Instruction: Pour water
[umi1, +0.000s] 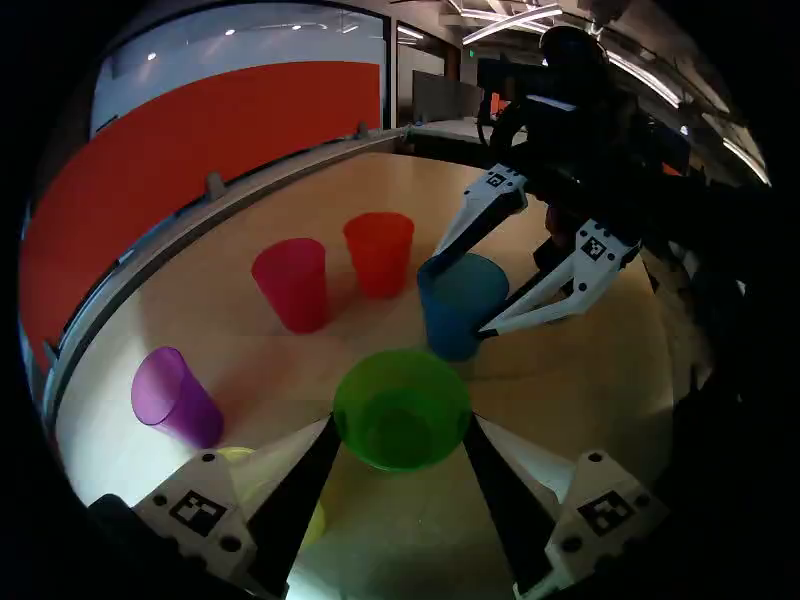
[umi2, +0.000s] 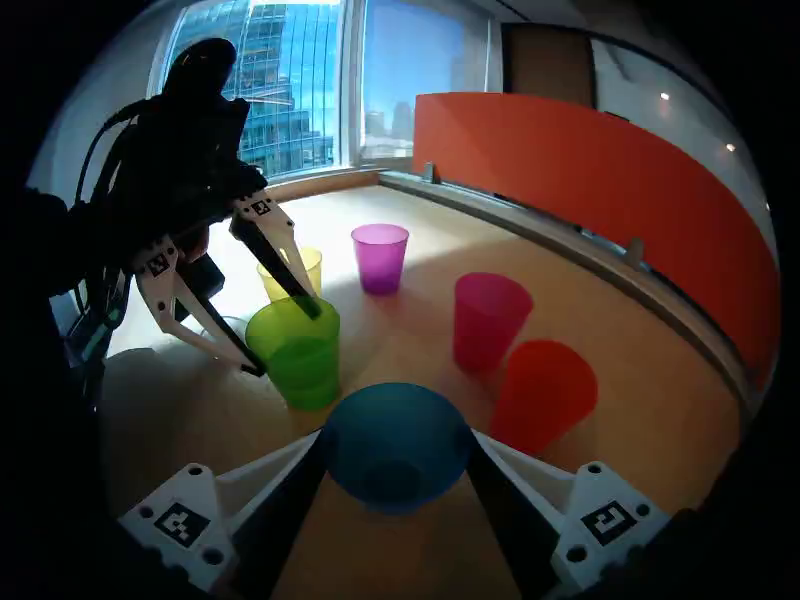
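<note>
Green cup (umi1: 400, 410) and blue cup (umi2: 395, 445) upright, middle of bench (umi1: 560, 390).
Left tool (umi1: 402, 422) clamped on green cup, right tool (umi2: 397, 437) clamped on blue cup. The cups are just beside each other, presumably so one tips into the other. Cannot tell if either holds water.

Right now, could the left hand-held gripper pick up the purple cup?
Probably not yet. The left hand-held gripper appears closed on the green cup, so it is occupied. The purple cup stands free to one side, nothing touching it, likely reachable once the green cup is set down.
</note>
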